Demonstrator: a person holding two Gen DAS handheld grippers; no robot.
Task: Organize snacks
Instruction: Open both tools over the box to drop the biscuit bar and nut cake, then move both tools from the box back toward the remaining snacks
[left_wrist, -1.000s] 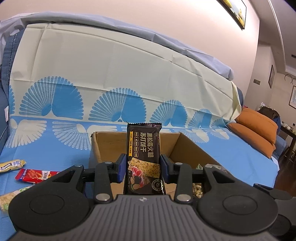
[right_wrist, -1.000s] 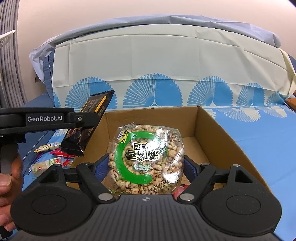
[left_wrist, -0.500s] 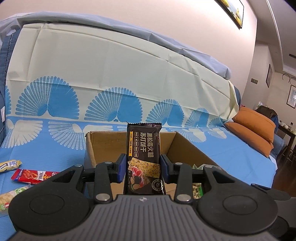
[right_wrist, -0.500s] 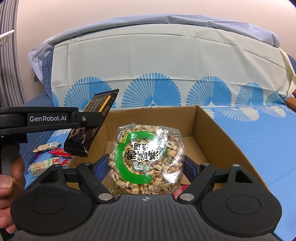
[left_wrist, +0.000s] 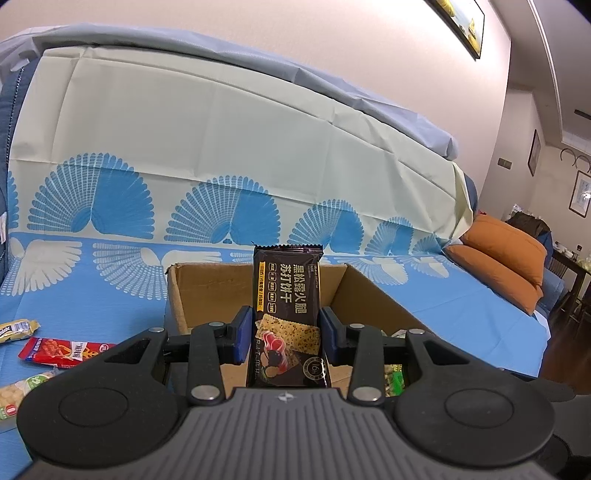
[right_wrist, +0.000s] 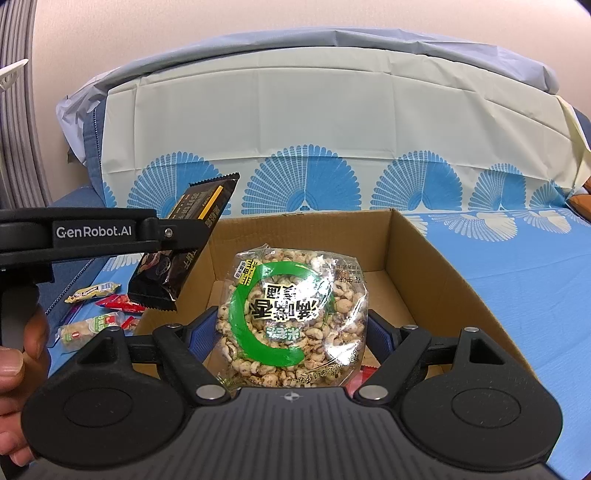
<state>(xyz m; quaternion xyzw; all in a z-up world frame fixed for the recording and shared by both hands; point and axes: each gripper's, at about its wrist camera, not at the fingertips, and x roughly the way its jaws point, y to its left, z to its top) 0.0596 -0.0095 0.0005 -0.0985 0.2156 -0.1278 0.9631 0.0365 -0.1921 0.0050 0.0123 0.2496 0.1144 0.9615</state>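
Note:
My left gripper (left_wrist: 286, 334) is shut on a dark cracker packet (left_wrist: 286, 295), held upright above the near left rim of an open cardboard box (left_wrist: 207, 291). From the right wrist view the same packet (right_wrist: 184, 254) hangs over the box's left wall (right_wrist: 199, 273). My right gripper (right_wrist: 295, 332) is shut on a clear bag of puffed snack rings with a green label (right_wrist: 291, 314), held over the inside of the box.
Several loose snack packets lie on the blue sheet left of the box: a red one (left_wrist: 62, 350), a yellowish one (left_wrist: 16, 330) and a pale one (right_wrist: 88, 326). Orange cushions (left_wrist: 506, 266) lie at the right. A red packet (right_wrist: 364, 373) lies in the box.
My left gripper has moved with the cracker packet to the right, toward the box. The right gripper and its bag have barely moved.

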